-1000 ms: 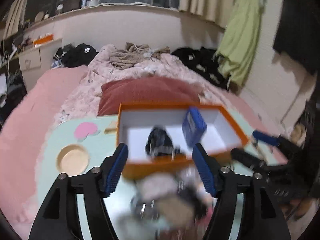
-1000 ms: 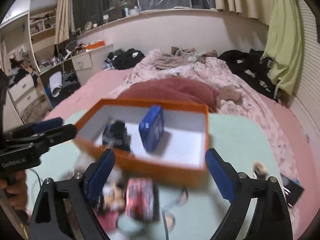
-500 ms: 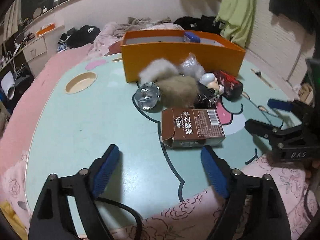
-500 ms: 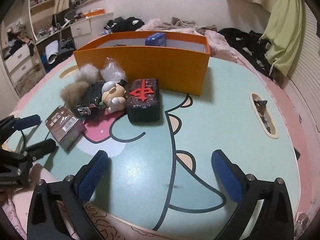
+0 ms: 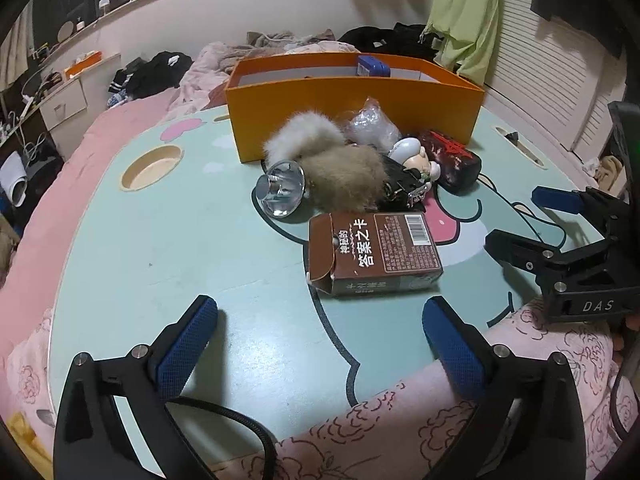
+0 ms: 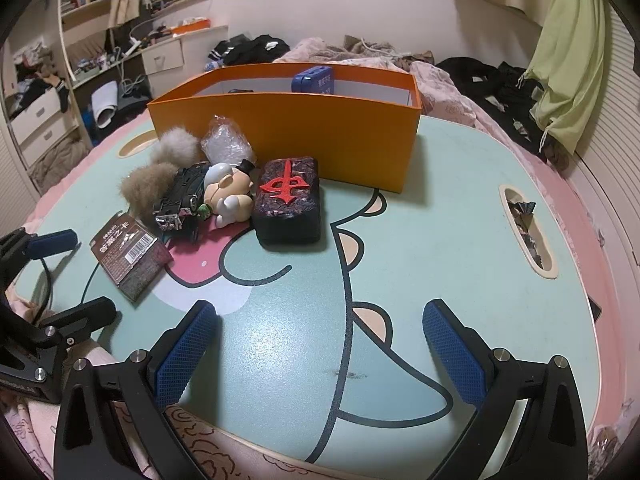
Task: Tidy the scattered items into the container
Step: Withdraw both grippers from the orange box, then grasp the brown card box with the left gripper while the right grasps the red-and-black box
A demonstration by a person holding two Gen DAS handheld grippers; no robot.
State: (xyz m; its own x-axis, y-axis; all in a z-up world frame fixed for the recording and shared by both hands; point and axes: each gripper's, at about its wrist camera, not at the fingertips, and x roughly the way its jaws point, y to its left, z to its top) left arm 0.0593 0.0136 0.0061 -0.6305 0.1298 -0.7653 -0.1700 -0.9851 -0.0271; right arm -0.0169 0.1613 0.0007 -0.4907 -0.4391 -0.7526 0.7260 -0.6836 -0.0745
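Hovering over the mint tabletop (image 6: pixel 440 240), left gripper (image 5: pixel 320 328) jaws opening with nothing between them, right gripper (image 6: pixel 320 332) jaws wide and empty, scattered items heaped just before the orange box (image 5: pixel 352 108), brown card box (image 5: pixel 376 252) nearest, blue case (image 6: pixel 313 79) inside.

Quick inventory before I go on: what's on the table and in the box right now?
orange box: 1, orange, far side of table
blue case: 1, blue, inside box
fur pompoms: 2, white and tan, before box
clear bag: 1, against box
reflector: 1, silver, left of pompoms
figurine: 1, cream
dark toy: 1, beside figurine
mahjong-tile case: 1, black, red character
card box: 1, brown, nearest
table: 1, mint
left gripper: jaws opening, empty
right gripper: open, empty
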